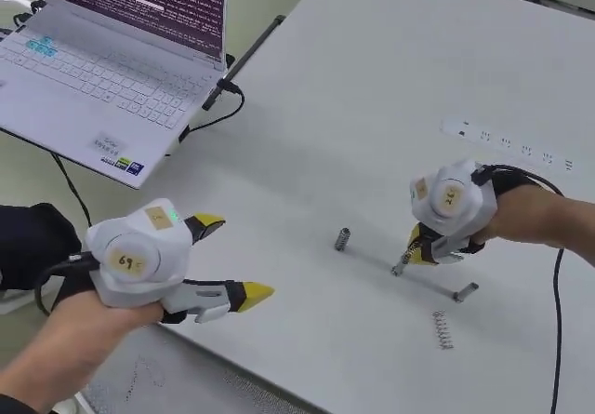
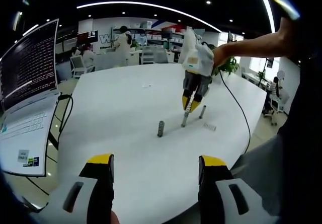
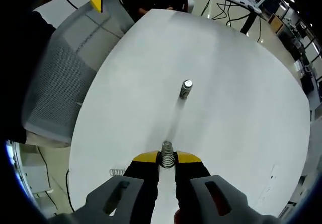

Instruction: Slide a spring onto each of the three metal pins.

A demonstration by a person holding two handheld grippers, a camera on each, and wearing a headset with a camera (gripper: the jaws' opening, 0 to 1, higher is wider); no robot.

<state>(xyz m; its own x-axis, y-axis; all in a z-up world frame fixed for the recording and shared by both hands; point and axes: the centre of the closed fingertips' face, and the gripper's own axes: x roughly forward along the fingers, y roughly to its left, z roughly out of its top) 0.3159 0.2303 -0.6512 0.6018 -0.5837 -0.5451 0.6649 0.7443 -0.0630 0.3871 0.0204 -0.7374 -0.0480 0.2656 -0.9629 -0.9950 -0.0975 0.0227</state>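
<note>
Our right gripper (image 3: 167, 159) is pinched on a spring (image 1: 402, 263), low and right of centre in the head view, with the spring's lower end down at the white table (image 1: 372, 79). Whether a pin already sits inside those coils we cannot tell. Our left gripper (image 2: 156, 161) hangs spread and empty at the lower left. A pin (image 3: 186, 89) stands upright mid-frame in the right gripper view (coils seem to wrap it already), another pin (image 1: 465, 291) sits toward the lower right of the head view, and a loose spring (image 1: 443, 328) lies just below that. We judge the main risk to be a squeeze that is too hard or off-axis: the spring could buckle and shoot out of the jaws, or a sideways push could topple a free-standing pin and send it rolling toward the table edge.
</note>
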